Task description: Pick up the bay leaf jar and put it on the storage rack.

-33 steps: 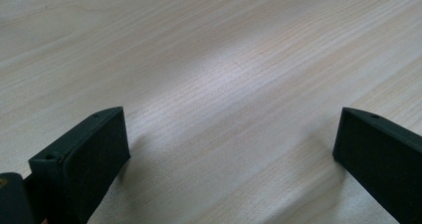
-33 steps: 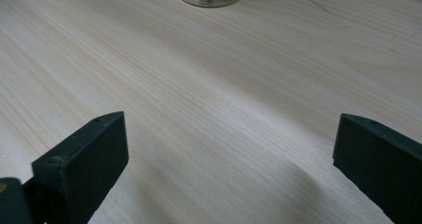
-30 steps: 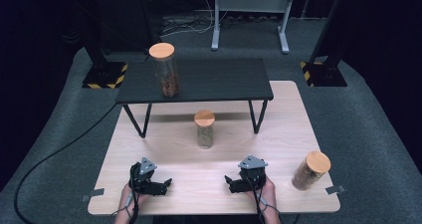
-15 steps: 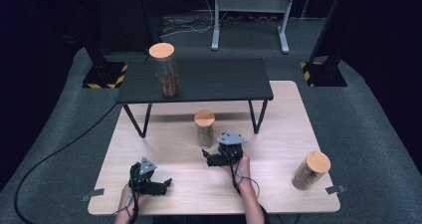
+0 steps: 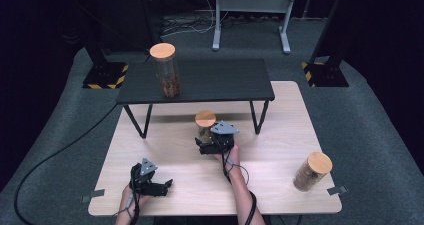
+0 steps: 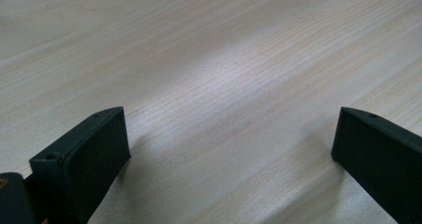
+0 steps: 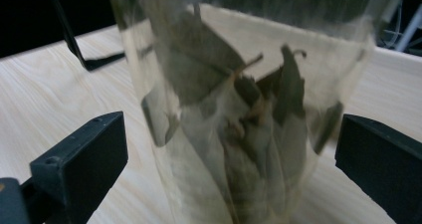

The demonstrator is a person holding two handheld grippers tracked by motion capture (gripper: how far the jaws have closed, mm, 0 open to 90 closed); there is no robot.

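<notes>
step: you're in the reach-and-grasp bit. Your right tongs (image 5: 204, 146) are up at the middle jar (image 5: 205, 126), the one with the cork lid standing on the table (image 5: 280, 150) just in front of the low black shelf (image 5: 220, 82). Nothing is gripped yet, as far as I can judge.

right tongs: wide open. In the right gripper view the middle jar (image 7: 239, 114) sits between the two black jaws with a gap on each side, so the glass isn't pinched.

jar contents: looks like dried leaves, dark green and brownish, loosely packed behind clear glass.

left tongs (image 5: 161, 186): also spread open, parked near the front edge of the table, well apart from the jar. The left gripper view has bare wood (image 6: 224, 74) between the jaws, holding nothing.

next move: I'd say squeeze shut on the jar body. It's round glass, so keep it centred between the jaws so it doesn't squirt sideways, and close gently rather than snapping.

watch out: the shelf leg is near the jar, so lift straight up before swinging anywhere.

other stuff: one taller jar (image 5: 167, 70) on top of the shelf, another jar (image 5: 311, 171) near the table's right front corner. Both untouched.
</notes>
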